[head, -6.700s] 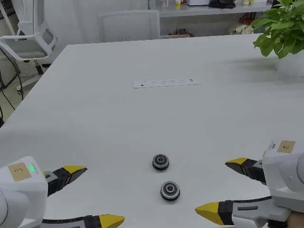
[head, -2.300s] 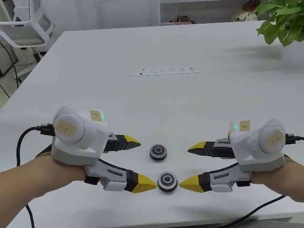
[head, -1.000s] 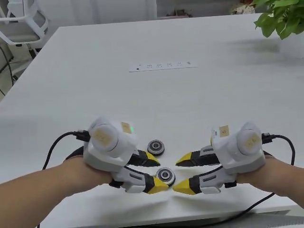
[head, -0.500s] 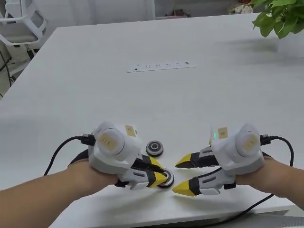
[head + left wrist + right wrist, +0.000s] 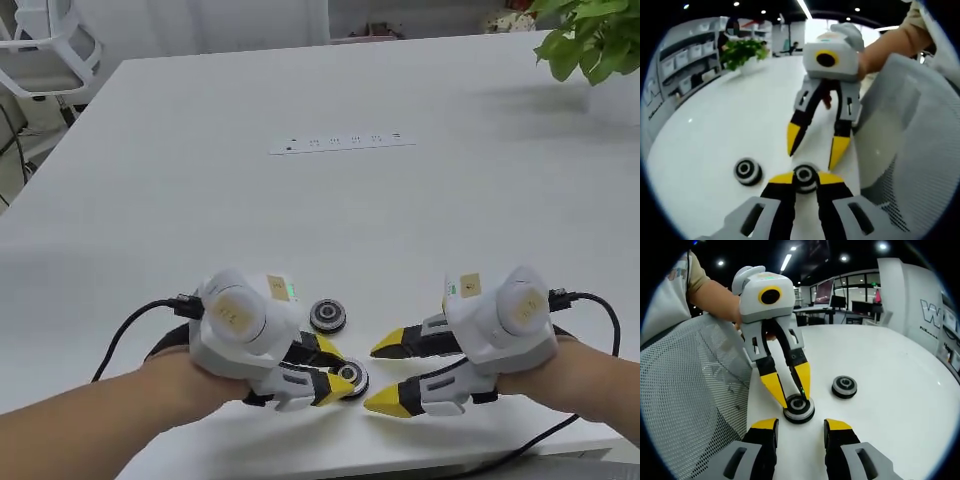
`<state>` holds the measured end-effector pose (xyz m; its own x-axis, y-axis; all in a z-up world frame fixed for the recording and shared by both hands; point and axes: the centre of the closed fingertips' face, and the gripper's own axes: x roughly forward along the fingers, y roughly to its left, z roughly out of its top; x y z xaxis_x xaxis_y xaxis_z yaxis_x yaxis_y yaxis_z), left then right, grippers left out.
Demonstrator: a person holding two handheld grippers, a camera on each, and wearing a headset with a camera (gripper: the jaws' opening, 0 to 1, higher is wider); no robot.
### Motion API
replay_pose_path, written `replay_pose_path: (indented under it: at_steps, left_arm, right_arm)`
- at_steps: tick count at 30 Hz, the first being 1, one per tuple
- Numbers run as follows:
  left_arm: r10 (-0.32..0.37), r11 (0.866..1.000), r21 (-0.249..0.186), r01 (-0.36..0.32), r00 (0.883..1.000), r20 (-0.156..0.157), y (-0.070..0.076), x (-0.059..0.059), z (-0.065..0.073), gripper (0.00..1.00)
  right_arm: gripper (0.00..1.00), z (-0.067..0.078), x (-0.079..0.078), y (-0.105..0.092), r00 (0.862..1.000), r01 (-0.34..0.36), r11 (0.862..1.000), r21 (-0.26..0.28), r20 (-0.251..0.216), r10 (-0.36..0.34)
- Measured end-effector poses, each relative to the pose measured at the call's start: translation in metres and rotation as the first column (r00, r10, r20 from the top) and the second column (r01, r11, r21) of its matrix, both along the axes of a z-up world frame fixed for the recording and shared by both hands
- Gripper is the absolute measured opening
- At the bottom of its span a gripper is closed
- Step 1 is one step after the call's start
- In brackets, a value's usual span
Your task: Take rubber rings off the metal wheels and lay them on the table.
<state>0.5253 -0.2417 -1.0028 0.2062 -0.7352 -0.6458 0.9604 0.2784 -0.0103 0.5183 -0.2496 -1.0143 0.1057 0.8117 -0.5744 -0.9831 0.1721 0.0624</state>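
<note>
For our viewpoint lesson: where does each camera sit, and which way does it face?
Head view: headset, facing down at table; left gripper, right gripper show.
Left gripper view: along its own jaws, facing near wheel, right gripper.
Right gripper view: along its own jaws, facing left gripper.
All share near wheel, far wheel.

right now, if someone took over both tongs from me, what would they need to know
Left tongs: closed on the near wheel, which sits on the table by its front edge.
Right tongs: open, holding nothing, tips pointed at that same wheel from the other side.
Far wheel: untouched, lying flat just behind the near one.
Done: nothing yet. Both rubber rings look to be on their wheels.
Left: pull the ring off the held wheel with the right tongs, lay it down, then repeat on the far wheel.
</note>
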Motion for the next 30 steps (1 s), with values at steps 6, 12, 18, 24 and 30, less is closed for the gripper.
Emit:
replay_pose_path:
  at_steps: [6,12,18,24,30]
  left_arm:
    - [-0.015,1.0,0.0,0.015,0.999,0.047,0.001,0.0,-0.001,0.14]
    - [-0.001,1.0,-0.006,0.001,0.999,0.043,0.001,0.002,-0.001,0.14]
    - [0.01,1.0,-0.013,-0.009,0.999,0.041,0.001,0.002,-0.001,0.14]
    - [0.01,1.0,-0.009,-0.009,0.999,0.046,0.001,0.001,-0.001,0.14]
    - [0.008,1.0,-0.001,-0.008,0.998,0.06,0.001,0.001,-0.001,0.14]
  right_arm:
    - [0.34,0.0,-0.001,0.002,1.0,-0.009,1.0,0.001,0.002,0.009]
    - [0.33,-0.001,-0.002,0.004,1.0,-0.025,1.0,-0.007,-0.003,0.025]
    - [0.31,-0.002,-0.001,0.009,1.0,-0.027,1.0,-0.003,-0.012,0.027]
    - [0.3,-0.004,-0.001,0.014,0.999,-0.018,1.0,0.012,-0.042,0.018]
    - [0.27,-0.005,0.001,0.015,0.999,0.001,1.0,0.022,-0.054,0.0]
